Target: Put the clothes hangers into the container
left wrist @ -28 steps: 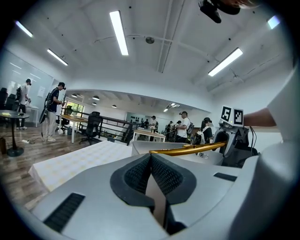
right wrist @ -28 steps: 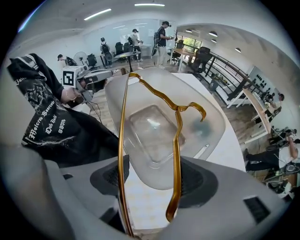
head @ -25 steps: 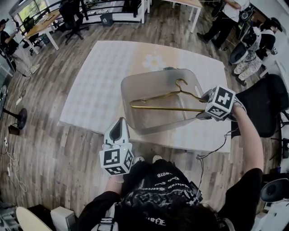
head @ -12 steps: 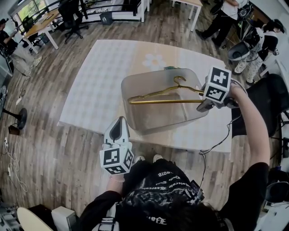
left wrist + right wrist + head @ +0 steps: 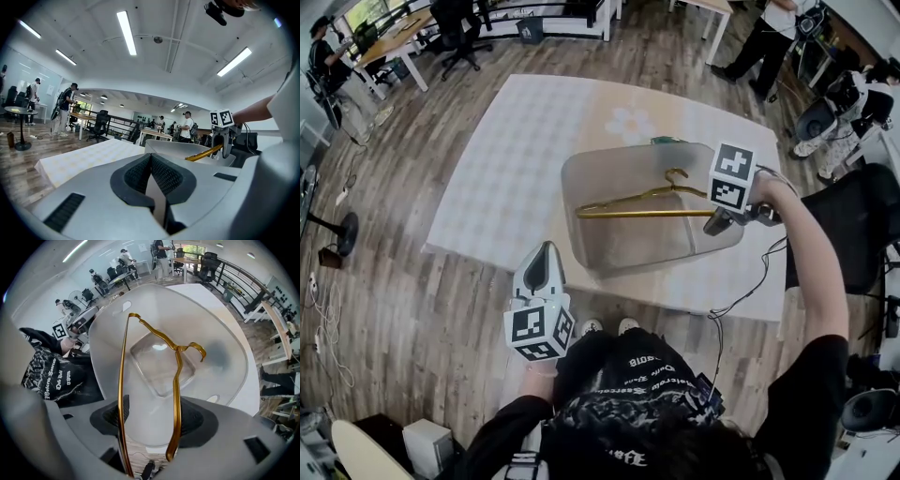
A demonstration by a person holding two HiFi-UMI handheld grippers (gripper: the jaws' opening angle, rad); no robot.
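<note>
The right gripper (image 5: 720,218) is clamped on one end of the gold hanger (image 5: 637,213), at the bin's (image 5: 637,246) 3 o'clock rim. The hanger hangs level above the bin. The left gripper (image 5: 544,257), jaws together and empty, hovers at the bin's 7 o'clock, off the table (image 5: 506,169).

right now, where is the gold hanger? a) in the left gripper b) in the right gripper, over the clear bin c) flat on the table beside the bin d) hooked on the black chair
b: one end of the hanger is clamped in the right gripper, and the rest reaches out over the bin.
</note>
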